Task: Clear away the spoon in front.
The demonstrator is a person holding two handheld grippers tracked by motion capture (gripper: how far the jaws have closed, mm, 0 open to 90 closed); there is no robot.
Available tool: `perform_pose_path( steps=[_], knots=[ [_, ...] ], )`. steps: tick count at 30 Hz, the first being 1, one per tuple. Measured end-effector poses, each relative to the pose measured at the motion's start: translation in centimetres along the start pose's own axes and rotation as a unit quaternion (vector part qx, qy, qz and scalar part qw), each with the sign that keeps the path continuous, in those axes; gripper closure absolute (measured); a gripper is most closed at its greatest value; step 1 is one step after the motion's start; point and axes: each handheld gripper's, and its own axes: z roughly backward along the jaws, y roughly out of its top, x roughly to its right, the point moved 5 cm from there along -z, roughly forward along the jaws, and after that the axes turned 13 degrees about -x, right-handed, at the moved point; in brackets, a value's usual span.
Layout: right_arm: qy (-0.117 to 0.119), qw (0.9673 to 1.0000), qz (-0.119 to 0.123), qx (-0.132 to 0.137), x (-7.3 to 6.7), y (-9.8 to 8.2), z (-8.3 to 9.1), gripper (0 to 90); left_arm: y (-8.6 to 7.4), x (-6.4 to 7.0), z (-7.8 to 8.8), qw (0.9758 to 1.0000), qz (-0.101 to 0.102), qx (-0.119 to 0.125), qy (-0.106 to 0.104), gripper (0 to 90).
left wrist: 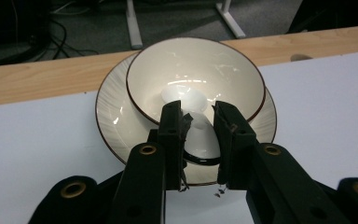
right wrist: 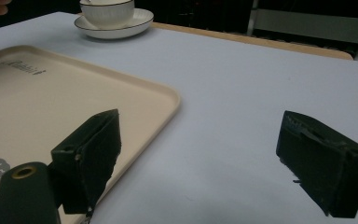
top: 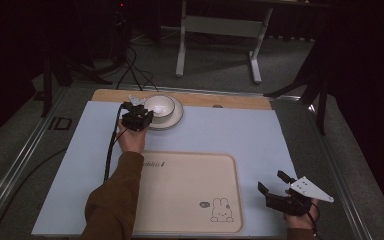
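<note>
From the high view, the left gripper (top: 141, 116) sits at the near rim of a cream bowl (top: 160, 105), which stands on a matching plate (top: 175, 116) at the far side of the pale blue mat (top: 240, 132). The person's left hand (top: 131, 138) and brown sleeve (top: 112, 197) reach up the mat to it. Near the mat's corner closest to the person, the right gripper (top: 275, 185) rests with its jaws spread wide, just beside the right edge of a beige tray (top: 180, 200) printed with a rabbit.

In the left gripper view, the two black jaws stand closed on the near rim of the bowl (left wrist: 196, 70), the dark-edged lip caught between them. A white spoon (left wrist: 200, 133) lies inside the bowl, its handle running toward the jaws and showing in the narrow gap between them. The plate (left wrist: 114, 116) spreads out beneath and to either side of the jaws.

In the right gripper view, the jaws gape apart with nothing between them but bare mat (right wrist: 242, 93). The tray (right wrist: 51, 102) lies under the left jaw, its rounded corner just ahead of it. Well beyond the jaws, at the far left, the bowl (right wrist: 107, 14) stands on its plate (right wrist: 121, 28).
</note>
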Motion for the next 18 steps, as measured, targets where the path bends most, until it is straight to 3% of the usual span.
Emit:
perform_pose_path(
  steps=[18],
  knots=[
    [-0.001, 1.0000, 0.000, 0.001, 0.0, 0.0, 0.0, 13.6, 0.0, 0.1, 3.5, 0.9990, 0.007, 0.043, -0.006, 74.1]
  ],
)
